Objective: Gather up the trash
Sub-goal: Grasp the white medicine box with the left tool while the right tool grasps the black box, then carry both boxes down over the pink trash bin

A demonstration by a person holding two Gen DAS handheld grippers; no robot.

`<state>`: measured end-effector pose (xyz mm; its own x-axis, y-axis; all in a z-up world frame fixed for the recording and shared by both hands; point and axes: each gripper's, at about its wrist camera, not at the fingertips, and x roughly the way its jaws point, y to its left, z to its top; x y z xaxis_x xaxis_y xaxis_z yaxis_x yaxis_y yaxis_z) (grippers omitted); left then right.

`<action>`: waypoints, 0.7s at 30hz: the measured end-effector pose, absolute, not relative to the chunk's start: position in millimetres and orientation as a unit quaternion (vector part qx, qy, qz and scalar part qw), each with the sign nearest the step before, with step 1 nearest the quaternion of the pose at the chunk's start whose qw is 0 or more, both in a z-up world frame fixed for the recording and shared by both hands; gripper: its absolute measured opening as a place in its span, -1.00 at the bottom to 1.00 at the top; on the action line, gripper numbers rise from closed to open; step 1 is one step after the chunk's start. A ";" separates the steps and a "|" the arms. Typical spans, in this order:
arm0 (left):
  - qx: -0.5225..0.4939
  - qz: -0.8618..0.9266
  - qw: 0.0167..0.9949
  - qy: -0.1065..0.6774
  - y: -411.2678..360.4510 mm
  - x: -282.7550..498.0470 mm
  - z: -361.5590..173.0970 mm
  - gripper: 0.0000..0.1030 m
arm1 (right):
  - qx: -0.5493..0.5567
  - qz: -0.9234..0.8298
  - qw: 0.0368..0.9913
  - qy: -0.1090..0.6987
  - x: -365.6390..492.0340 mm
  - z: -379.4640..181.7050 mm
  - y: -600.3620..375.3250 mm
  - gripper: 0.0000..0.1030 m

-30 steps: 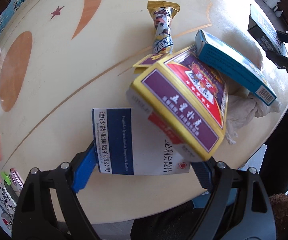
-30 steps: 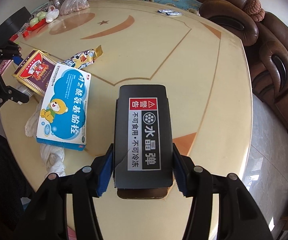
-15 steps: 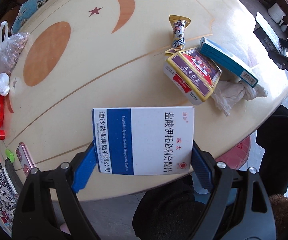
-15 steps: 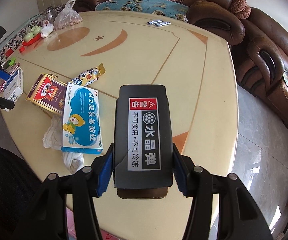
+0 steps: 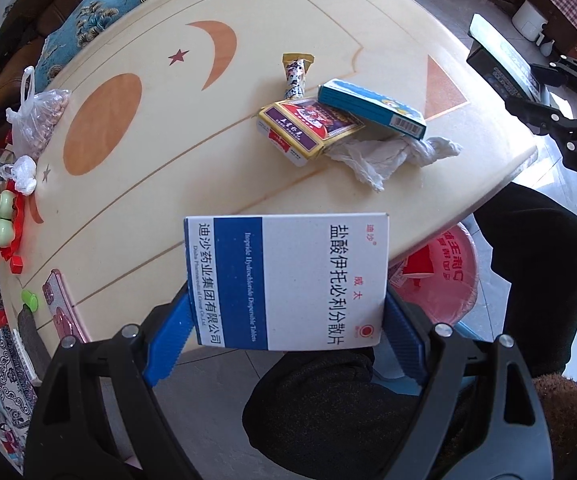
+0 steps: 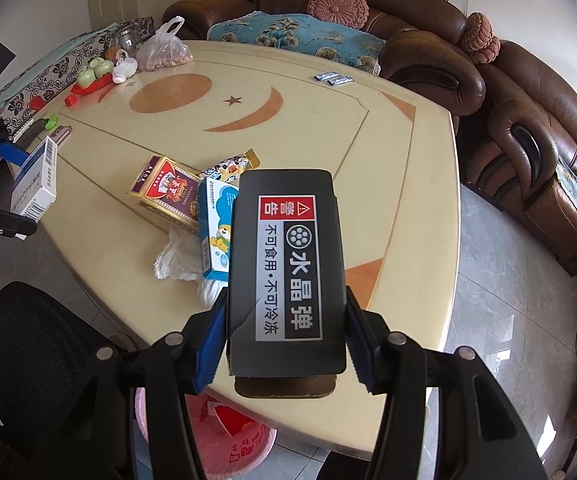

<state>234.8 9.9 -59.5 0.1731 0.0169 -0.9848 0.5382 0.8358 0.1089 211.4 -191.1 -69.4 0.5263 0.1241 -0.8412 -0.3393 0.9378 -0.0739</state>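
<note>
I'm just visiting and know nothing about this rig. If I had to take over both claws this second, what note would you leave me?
Left claw: shut on the white-and-blue medicine box, held off the table's near edge.
Right claw: shut on the black box.
Pink bin: on the floor below the table edge, some trash already inside.
Left on the table: playing-card box, blue cartoon box, snack wrapper, crumpled tissue.
Next, probably: drop both held boxes in the bin, then fetch the rest.

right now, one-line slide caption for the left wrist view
Left gripper holds a white-and-blue medicine box above the cream table's edge, pink plastic bin below.
</note>
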 end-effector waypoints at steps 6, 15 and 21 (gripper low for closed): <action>0.231 -0.193 0.736 0.606 -0.2 205.5 -50.9 0.63 | -0.119 0.139 0.868 0.462 175.5 -53.9 -185.8 0.01; 0.238 -0.222 0.736 0.594 -15.8 163.1 -51.9 0.63 | -0.131 0.160 0.867 0.454 118.1 -49.1 -168.2 0.01; 0.238 -0.231 0.732 0.595 -20.0 141.8 -64.8 0.63 | -0.137 0.177 0.861 0.456 87.8 -57.7 -156.7 0.01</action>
<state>141.8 -20.0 -64.8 0.1847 -0.0554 -0.9812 0.6217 0.7798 0.0730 87.8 -156.7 -57.7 0.5215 0.1796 -0.8342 -0.4289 0.9003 -0.0743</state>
